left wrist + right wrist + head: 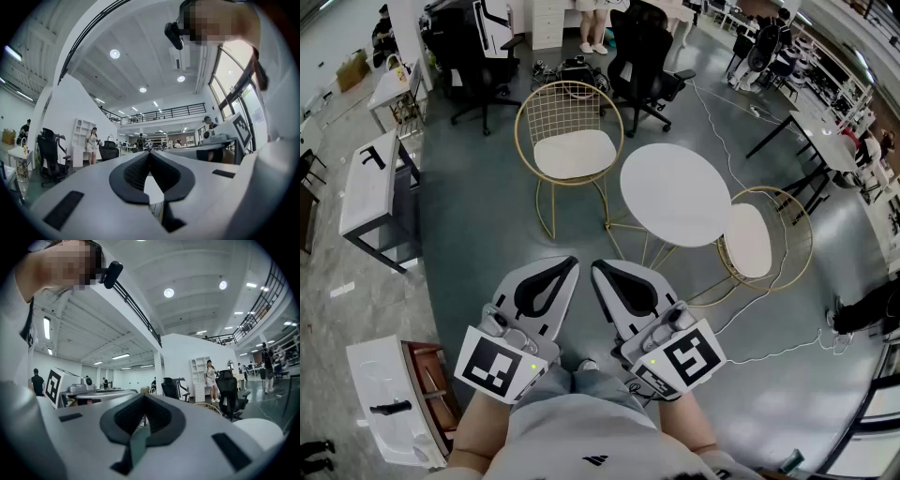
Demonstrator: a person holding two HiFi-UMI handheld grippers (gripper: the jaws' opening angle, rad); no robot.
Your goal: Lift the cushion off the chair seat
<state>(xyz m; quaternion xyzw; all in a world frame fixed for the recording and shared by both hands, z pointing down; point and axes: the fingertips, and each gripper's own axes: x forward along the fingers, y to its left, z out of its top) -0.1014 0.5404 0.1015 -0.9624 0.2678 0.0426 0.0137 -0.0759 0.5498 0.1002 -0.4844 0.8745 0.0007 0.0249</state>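
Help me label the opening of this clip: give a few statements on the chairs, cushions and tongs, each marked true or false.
1. The cushion lies on the seat of the gold wire chair. True.
2. The left tongs grip that cushion. False: they are shut on nothing, close to the person and well short of the chair.
3. The right tongs are shut and empty. True.
4. The round table is black. False: it is white.
5. Only one wire chair carries a cushion. False: a second wire chair, at the table's right, holds a second cushion.
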